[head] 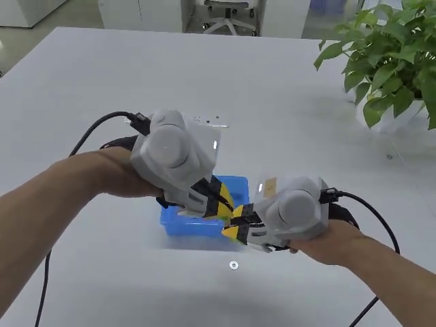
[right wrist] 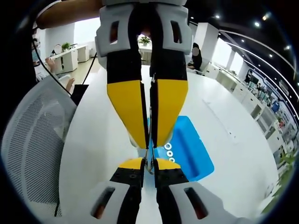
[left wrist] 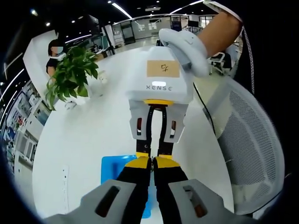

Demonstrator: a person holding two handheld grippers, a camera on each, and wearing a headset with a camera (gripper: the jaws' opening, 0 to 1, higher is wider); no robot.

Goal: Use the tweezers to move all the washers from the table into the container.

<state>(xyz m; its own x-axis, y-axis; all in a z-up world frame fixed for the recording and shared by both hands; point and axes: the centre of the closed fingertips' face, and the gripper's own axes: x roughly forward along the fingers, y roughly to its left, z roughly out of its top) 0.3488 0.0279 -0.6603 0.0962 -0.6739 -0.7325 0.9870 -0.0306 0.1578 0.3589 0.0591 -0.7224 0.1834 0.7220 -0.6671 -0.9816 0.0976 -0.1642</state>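
One washer (head: 234, 265) lies loose on the table (head: 136, 82), just in front of the blue container (head: 176, 223); more washers (right wrist: 168, 150) sit inside it. The tweezers (right wrist: 149, 161) look like a thin metal strip above the container, with left gripper (head: 225, 203) and right gripper (head: 235, 230) meeting tip to tip, both jaw pairs pressed together on it. Risk: an off-centre grip lets the tweezers swing or drop. The flat washer may skid when nipped
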